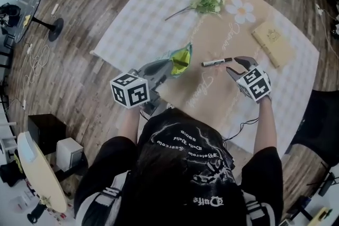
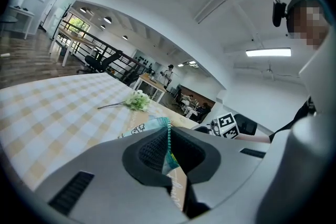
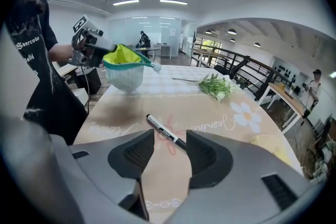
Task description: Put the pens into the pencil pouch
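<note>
The pen [image 1: 216, 62] is lying flat on the bench [image 1: 143, 29], near its middle, and it is not yet in the pencil pouch [image 1: 179, 61], which is hanging just beside it with its mouth open. The left claw [image 1: 165, 67] is pinching the rim of the pouch with its jaws nearly together. The right claw [image 1: 237, 65] is standing open at the dark end of the pen, and the pads are not pressing on it. So the picking and the dropping are probably both left to do; whether other pens are already inside cannot be told. Bare cloth is lying between pen and pouch, the flower sprig [image 1: 206, 1] and the book [image 1: 273, 42] are well apart, and no bench edge is near
</note>
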Action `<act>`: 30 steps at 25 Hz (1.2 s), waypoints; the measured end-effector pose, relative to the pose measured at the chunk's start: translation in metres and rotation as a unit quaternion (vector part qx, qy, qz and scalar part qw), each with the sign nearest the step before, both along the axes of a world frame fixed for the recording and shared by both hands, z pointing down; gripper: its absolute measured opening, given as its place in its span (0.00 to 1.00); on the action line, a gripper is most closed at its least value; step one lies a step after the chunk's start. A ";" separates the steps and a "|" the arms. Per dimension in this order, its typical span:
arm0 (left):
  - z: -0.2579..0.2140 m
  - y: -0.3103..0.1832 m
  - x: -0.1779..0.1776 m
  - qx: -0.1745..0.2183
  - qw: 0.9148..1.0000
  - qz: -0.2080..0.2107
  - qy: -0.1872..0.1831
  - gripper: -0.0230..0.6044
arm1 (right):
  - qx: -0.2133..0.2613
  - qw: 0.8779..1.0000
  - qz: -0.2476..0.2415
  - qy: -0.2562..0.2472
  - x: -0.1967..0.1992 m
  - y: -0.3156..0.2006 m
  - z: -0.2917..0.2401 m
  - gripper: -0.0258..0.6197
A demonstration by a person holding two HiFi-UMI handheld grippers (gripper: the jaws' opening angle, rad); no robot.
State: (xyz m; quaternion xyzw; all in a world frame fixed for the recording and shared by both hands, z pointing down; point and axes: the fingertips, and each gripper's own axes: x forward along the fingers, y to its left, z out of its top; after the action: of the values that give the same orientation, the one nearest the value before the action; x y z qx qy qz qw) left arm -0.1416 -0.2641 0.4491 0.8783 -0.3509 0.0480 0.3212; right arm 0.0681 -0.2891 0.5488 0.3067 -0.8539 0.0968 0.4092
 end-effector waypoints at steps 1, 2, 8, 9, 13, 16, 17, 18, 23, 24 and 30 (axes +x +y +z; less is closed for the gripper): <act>0.000 0.000 0.000 -0.001 1.000 -0.005 -0.003 0.09 | -0.003 1.000 -0.008 0.005 0.002 -0.003 0.007 0.35; 0.001 0.001 0.000 -0.001 1.000 -0.011 -0.005 0.09 | -0.005 1.000 -0.015 0.010 0.004 -0.006 0.014 0.34; 0.001 0.005 0.000 -0.008 0.999 -0.043 -0.023 0.09 | -0.020 0.998 -0.051 0.027 0.013 -0.026 0.045 0.33; 0.000 0.006 -0.001 -0.008 0.998 -0.048 -0.025 0.09 | -0.021 0.998 -0.059 0.029 0.014 -0.029 0.049 0.33; 0.000 0.009 -0.003 -0.008 0.997 -0.070 -0.033 0.09 | -0.039 0.996 -0.081 0.022 0.016 -0.034 0.063 0.33; -0.001 0.009 -0.003 -0.006 0.996 -0.084 -0.041 0.09 | -0.052 0.994 -0.097 0.010 0.013 -0.037 0.073 0.33; -0.002 0.009 -0.003 -0.006 0.995 -0.088 -0.044 0.09 | -0.055 0.993 -0.100 0.007 0.013 -0.038 0.076 0.33; -0.003 0.008 -0.002 -0.005 0.995 -0.091 -0.047 0.09 | -0.058 0.993 -0.101 0.005 0.013 -0.039 0.079 0.33; -0.008 0.009 -0.003 -0.004 0.993 -0.108 -0.056 0.09 | -0.072 0.991 -0.113 -0.004 0.017 -0.042 0.090 0.32; -0.008 0.009 -0.005 -0.004 0.992 -0.112 -0.056 0.09 | -0.074 0.991 -0.114 -0.010 0.017 -0.042 0.090 0.33; -0.004 0.010 -0.007 -0.006 0.990 -0.126 -0.061 0.09 | -0.070 0.990 -0.116 -0.026 0.019 -0.045 0.091 0.28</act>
State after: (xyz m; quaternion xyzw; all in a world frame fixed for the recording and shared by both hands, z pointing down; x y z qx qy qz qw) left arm -0.1486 -0.2546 0.4447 0.8205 -0.4774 0.0627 0.3081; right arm 0.0870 -0.3346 0.6394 0.1735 -0.8854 0.1160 0.4153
